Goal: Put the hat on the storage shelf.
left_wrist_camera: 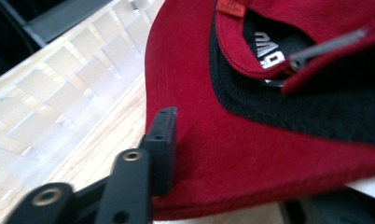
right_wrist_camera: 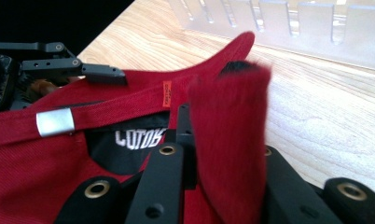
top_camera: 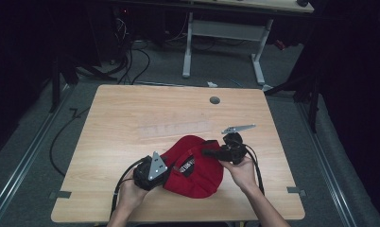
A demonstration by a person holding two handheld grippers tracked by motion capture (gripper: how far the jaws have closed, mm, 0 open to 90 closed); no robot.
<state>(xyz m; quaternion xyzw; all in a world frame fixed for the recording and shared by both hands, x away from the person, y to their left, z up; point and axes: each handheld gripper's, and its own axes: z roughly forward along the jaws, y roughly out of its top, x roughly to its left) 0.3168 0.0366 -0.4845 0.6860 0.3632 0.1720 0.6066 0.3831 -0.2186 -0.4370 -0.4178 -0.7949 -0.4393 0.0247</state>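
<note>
Cap (top_camera: pixel 197 165) sits lower centre of the table (top_camera: pixel 131 123). Right gripper (right_wrist_camera: pixel 227 140) pinches a red cap fold; left gripper (left_wrist_camera: pixel 169 140) jaw at the brim edge, grip unclear.

Cap (top_camera: pixel 193 165) on the table (top_camera: pixel 117 118), near the 6 o'clock edge. Left gripper (top_camera: pixel 165 169) at the cap's 9 o'clock side, right gripper (top_camera: pixel 208 152) at its 2 o'clock side. Clear rack (top_camera: pixel 176 128) flat at 12 o'clock from the cap, just behind it.
</note>
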